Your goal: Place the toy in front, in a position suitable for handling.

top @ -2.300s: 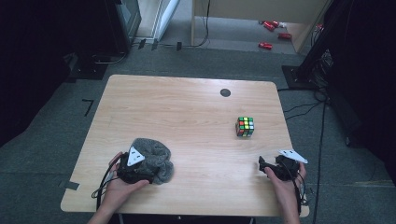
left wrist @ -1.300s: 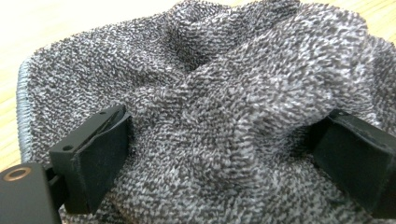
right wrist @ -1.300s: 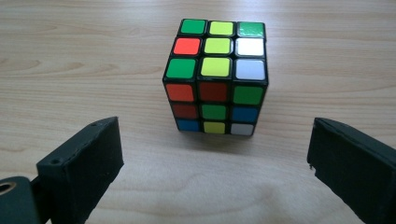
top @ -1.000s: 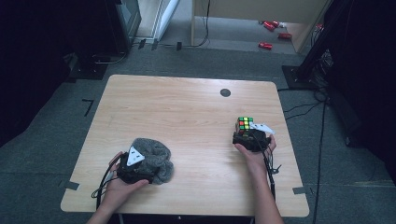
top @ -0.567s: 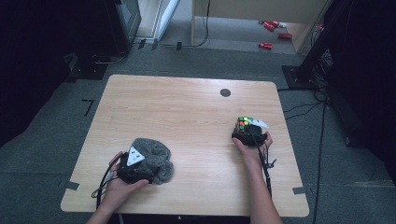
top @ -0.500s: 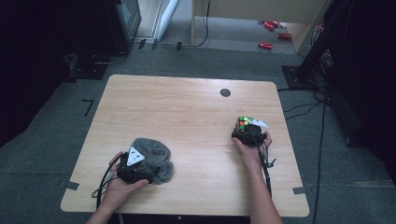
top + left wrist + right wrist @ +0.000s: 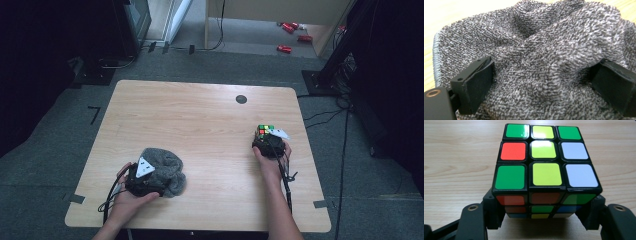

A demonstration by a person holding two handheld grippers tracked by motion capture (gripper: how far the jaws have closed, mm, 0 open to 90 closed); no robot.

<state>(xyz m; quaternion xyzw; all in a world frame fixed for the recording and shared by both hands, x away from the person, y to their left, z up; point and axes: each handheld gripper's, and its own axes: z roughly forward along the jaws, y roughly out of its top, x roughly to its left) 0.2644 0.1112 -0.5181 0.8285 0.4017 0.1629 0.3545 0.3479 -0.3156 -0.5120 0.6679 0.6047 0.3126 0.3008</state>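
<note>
Rubik's cube sits on the table near its right edge, and the right claw has it between its jaws, which have just been closing and now hug the cube's lower sides. The right gripper view gets you the top stickers: green, yellow, white, one red. From the high view it's just a speck. The left claw stands wide, bunched into a grey fuzzy cloth at the front left.
</note>
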